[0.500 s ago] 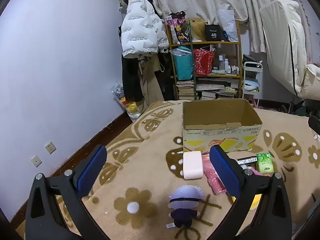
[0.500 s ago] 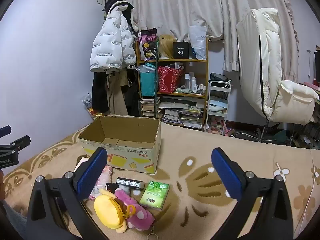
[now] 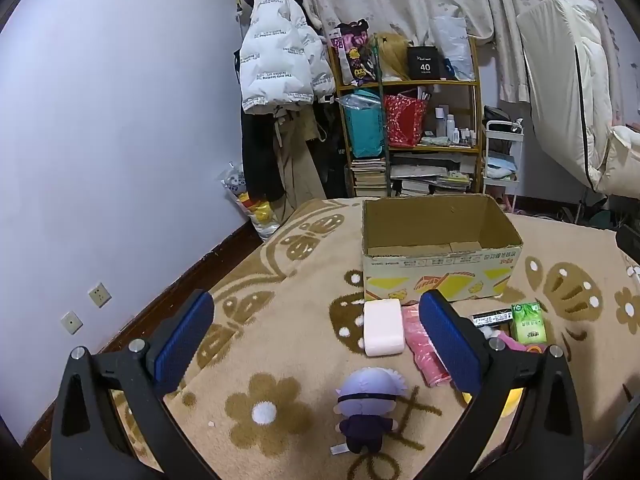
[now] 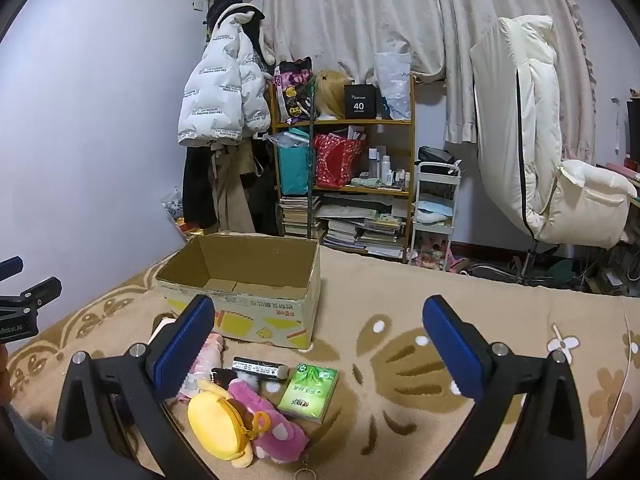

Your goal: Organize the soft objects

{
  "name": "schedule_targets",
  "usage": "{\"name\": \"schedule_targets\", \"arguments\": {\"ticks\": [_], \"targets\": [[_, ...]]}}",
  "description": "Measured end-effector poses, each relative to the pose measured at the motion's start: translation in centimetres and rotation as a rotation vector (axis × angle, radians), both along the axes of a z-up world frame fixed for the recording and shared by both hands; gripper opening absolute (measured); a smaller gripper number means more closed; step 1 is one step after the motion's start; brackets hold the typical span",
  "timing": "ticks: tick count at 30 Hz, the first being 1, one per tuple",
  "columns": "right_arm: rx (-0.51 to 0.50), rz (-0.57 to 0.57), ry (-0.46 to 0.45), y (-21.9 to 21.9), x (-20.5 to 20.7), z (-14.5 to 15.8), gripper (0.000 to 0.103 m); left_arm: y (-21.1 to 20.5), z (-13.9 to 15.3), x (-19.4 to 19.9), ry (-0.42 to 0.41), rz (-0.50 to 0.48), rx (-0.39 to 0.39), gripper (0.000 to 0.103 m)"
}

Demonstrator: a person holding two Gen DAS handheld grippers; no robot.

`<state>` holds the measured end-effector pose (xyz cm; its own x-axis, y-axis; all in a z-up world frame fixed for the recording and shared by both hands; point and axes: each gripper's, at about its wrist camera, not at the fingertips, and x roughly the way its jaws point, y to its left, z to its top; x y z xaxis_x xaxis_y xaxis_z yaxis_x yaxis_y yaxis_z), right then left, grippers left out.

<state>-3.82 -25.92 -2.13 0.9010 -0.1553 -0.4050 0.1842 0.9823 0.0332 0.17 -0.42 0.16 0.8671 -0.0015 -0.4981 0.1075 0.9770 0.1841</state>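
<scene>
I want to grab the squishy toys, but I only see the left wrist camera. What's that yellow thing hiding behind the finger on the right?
Observer: It's a round yellow plush pouch with an orange zip, lying on the rug.
Operator: Is anything squishy next to it?
Observer: Yes, a pink plush with white dots lies against it, and a metal keyring sits at its near end.
Operator: Is my other gripper holding something?
Observer: No. The right gripper is open, with nothing between its fingers.
</scene>
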Motion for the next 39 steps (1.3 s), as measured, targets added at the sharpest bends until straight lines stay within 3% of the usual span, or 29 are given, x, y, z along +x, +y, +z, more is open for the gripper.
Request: {"name": "schedule_targets", "arguments": {"ticks": [39], "targets": [[0.009, 0.003, -0.007, -0.18, -0.23, 0.35, 0.103, 0.29, -0.51, -0.01, -0.005, 0.004, -0.001, 0.101]]}}
